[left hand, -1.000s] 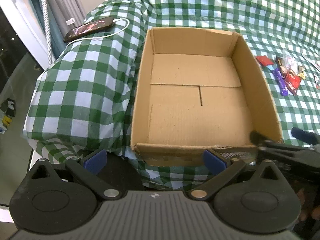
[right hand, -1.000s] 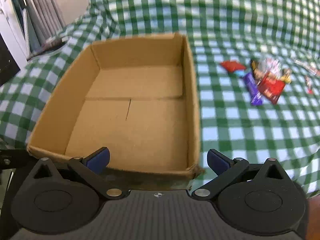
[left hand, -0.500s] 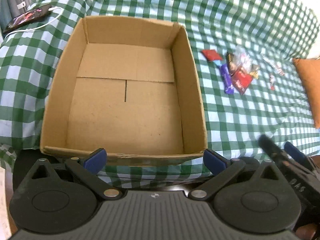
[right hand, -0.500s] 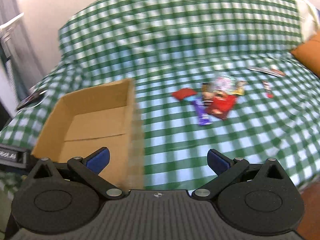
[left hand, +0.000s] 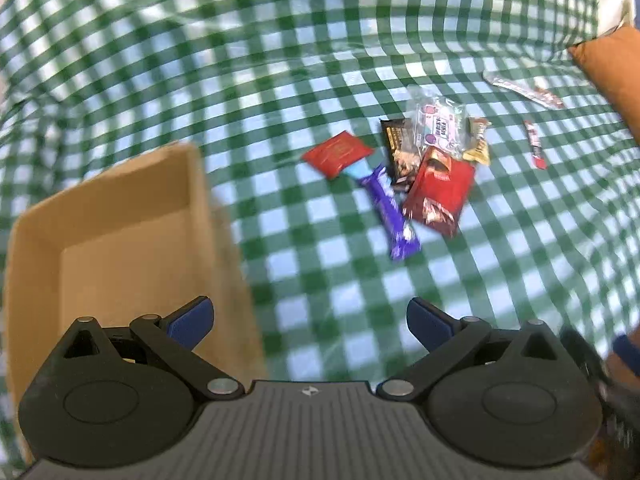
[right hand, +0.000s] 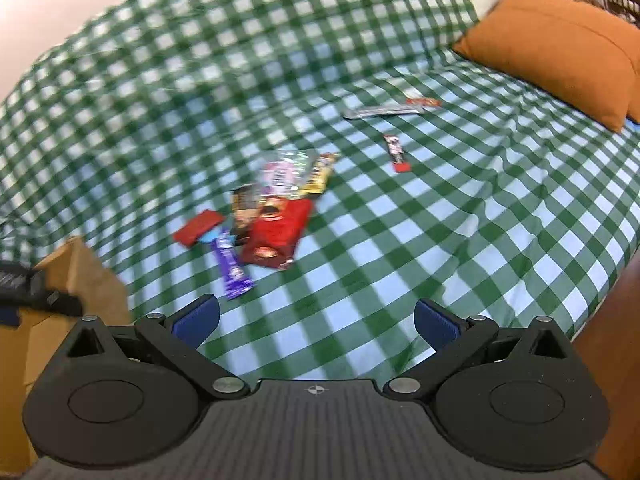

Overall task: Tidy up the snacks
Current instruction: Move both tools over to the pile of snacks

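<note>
green checked bedspread (right hand: 440, 216) blurred, cardboard box (left hand: 120, 248) cut off, snack pile (left hand: 416, 168) overlapping, both grippers gaping, empty

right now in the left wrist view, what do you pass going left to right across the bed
box → red packet → purple bar → red box → small red stick → orange pillow

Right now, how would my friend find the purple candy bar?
Look at the green checked bed cover, right of the cardboard box. The snack pile lies there. The purple bar sticks out nearest you: long, thin, the only purple one.
</note>
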A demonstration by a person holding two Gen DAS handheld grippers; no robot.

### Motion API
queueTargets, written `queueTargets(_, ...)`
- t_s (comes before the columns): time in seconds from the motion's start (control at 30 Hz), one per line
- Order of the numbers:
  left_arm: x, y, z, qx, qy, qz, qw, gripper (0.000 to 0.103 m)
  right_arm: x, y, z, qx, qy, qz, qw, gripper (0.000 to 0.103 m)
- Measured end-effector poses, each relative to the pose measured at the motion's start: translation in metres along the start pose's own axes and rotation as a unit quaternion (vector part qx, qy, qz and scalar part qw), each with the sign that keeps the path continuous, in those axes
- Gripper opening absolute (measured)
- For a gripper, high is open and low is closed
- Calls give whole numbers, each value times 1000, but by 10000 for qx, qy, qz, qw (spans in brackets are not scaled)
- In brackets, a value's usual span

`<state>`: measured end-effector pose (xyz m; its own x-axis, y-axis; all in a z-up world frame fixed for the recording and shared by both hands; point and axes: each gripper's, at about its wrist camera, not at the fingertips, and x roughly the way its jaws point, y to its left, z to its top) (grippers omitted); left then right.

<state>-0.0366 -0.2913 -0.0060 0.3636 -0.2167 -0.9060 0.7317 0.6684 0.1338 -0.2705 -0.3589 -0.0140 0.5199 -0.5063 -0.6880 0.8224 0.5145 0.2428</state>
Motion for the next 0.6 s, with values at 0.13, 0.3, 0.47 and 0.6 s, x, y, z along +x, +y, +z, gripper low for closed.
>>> queueTargets(0.13,57,-25,30,-215,158,156,9995,103,41,-9,11,98,110,-193,9997,103)
queueTargets(0.3,115,-49,57,-132,298,130,9994,103,98,-13,29,288,303,-183,9990,103)
queueTargets(0.47,164,-58,74,0,592,467,9972,103,149,-5,46,103,282,-268,9992,103)
queueTargets(0.6,182,-38,72,44,786,711,9944,103,176,0,54,64,318,-297,9990,103)
